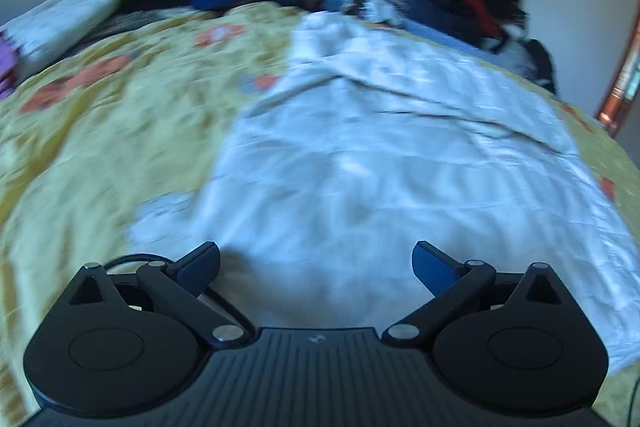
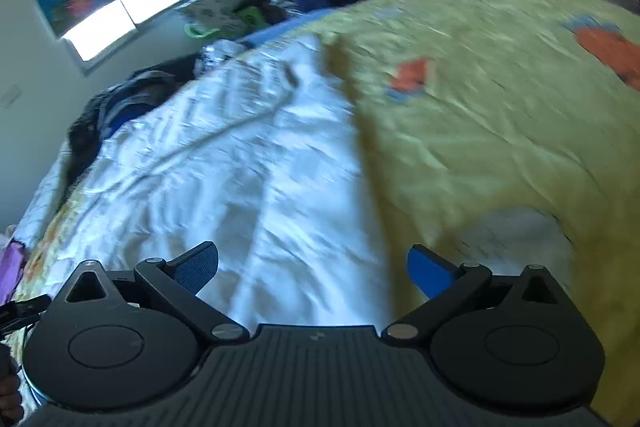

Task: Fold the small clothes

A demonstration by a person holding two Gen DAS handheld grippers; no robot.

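Both grippers released, nothing held: left gripper, right gripper; white garment lies spread on bed; near hem corners should be pinched together, lifted evenly

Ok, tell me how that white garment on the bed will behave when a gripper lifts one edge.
The white garment looks thin and creased, so it will probably drape limply rather than hold shape. It lies wrinkled on the yellow bedspread, so pushing would likely bunch it. Both grippers, left and right, are open.
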